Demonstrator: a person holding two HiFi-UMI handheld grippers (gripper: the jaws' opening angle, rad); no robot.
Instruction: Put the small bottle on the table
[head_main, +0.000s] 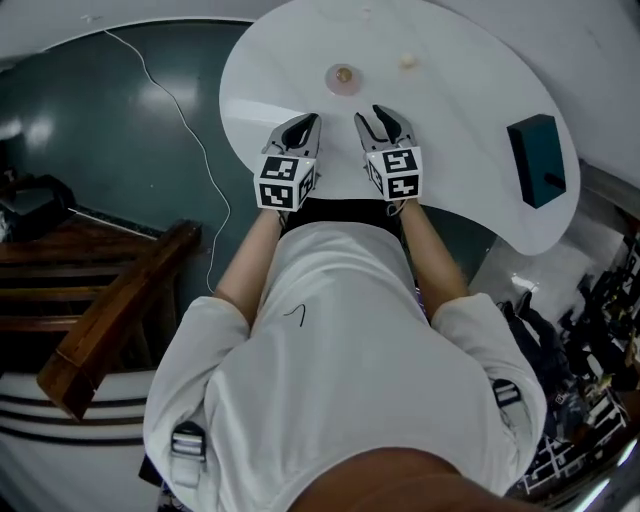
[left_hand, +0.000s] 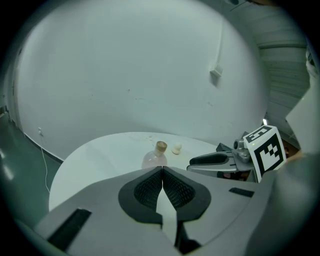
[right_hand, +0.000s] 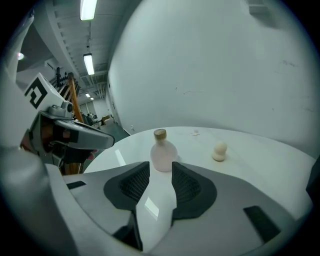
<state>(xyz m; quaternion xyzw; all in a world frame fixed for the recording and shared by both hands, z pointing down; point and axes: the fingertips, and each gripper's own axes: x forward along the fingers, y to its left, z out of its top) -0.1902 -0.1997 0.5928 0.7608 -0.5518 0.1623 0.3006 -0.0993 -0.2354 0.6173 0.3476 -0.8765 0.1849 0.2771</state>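
- Standing upright on the white table (head_main: 470, 90), the small bottle (head_main: 343, 76) has a pale pink body and a cork-coloured stopper, and nothing touches it.
- The right gripper (right_hand: 161, 166) has its jaws moderately apart with nothing between the pads; the bottle (right_hand: 162, 152) stands straight ahead of the gap, just beyond the tips.
- The left gripper (left_hand: 162, 170) has its jaws pressed together and empty; the bottle (left_hand: 156, 156) sits a little ahead of the closed tips, slightly to their left.
- From above, the left gripper (head_main: 305, 125) and the right gripper (head_main: 383, 118) lie side by side, the bottle ahead of both, between their lines.
- A small pale lump (right_hand: 219, 150) rests on the table to the right of the right jaws, past the bottle.
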